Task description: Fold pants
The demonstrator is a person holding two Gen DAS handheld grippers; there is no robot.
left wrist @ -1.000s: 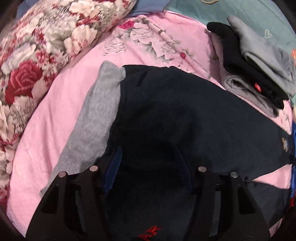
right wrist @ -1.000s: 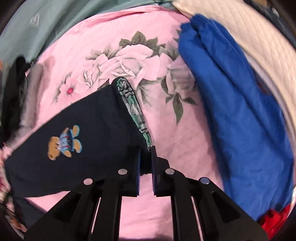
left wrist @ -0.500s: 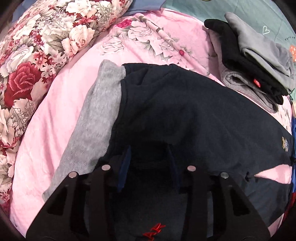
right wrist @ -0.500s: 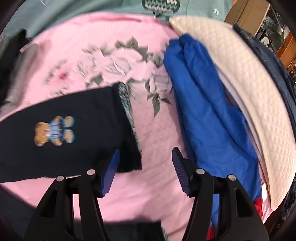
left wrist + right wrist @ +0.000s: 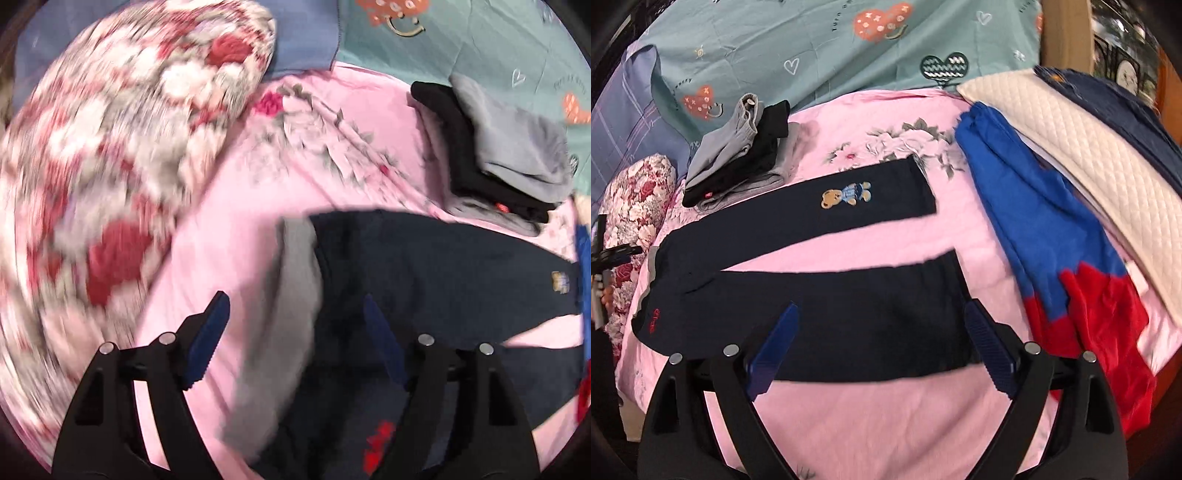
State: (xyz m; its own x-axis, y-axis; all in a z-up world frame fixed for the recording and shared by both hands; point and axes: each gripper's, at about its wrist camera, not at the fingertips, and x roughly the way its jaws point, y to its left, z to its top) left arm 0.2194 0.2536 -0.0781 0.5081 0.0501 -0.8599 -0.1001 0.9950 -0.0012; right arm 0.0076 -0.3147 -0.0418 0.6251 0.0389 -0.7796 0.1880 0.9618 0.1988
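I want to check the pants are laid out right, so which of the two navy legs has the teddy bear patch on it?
The far leg, lying nearer the folded grey and black stack, carries the teddy bear. The near leg, between the open right gripper's fingers, is plain.

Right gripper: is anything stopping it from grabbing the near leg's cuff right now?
Probably not. The right gripper is open above the dark pants, and the near cuff lies flat and uncovered on the pink sheet.

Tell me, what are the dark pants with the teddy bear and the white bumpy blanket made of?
The pants look like soft, matte navy knit, probably cotton jersey; the bear looks stitched on. The cream blanket looks like padded quilted fabric, showing diamond stitching.
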